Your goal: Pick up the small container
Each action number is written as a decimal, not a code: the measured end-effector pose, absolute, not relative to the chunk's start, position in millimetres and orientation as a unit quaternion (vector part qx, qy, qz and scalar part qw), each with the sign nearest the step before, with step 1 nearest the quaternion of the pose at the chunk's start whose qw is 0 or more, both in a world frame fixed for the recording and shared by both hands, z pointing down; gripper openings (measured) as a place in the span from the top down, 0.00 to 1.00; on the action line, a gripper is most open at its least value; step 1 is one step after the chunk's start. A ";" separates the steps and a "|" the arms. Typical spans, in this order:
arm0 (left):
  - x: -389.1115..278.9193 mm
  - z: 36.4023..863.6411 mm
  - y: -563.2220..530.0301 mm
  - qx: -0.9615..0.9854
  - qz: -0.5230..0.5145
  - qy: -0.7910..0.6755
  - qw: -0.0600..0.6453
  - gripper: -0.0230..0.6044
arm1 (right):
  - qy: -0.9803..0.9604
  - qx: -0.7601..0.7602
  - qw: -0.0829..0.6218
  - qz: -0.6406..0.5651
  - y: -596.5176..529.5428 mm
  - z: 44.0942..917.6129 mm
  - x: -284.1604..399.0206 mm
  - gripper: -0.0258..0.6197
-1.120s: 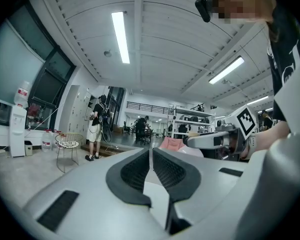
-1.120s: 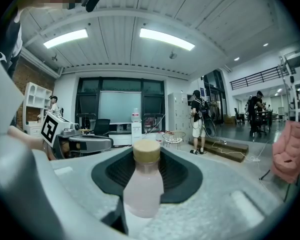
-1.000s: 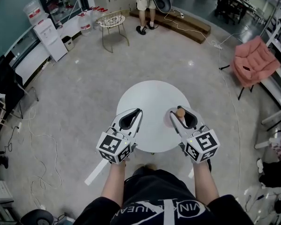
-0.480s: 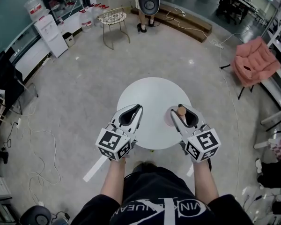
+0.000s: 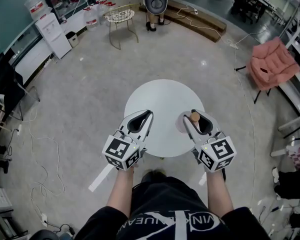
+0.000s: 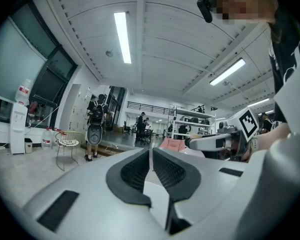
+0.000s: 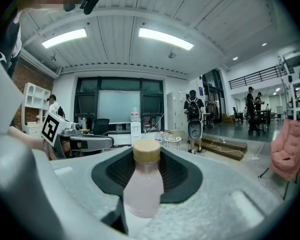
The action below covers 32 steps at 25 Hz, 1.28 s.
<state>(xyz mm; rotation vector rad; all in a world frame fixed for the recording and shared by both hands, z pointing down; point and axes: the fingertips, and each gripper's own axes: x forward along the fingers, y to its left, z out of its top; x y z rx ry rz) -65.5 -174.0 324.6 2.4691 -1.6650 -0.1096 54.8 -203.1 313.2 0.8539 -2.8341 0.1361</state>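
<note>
The table [image 5: 162, 101] is plain white. At its right edge, the container [image 7: 142, 186] is pale pink with a tan cap. The left gripper [image 5: 149, 115] and right gripper [image 5: 195, 118] are white with black pads and black-and-white square markers. Right of the table a chair [image 5: 271, 64] is pink. The floor [image 5: 90, 99] is grey.

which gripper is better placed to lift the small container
Right. The right gripper is closed on the small container, with its pads against the container's sides. The left gripper is shut on nothing, off to the side.
</note>
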 end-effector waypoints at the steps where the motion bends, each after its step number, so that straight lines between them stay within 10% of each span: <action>1: -65.7 324.2 -174.2 0.826 -0.037 -0.557 0.081 0.92 | -0.952 0.288 0.089 0.045 -203.4 312.7 55.0 0.75; 32: -70.9 336.1 -180.0 0.836 -0.039 -0.539 0.100 0.92 | -0.945 0.307 0.099 0.048 -203.8 321.4 51.3 0.75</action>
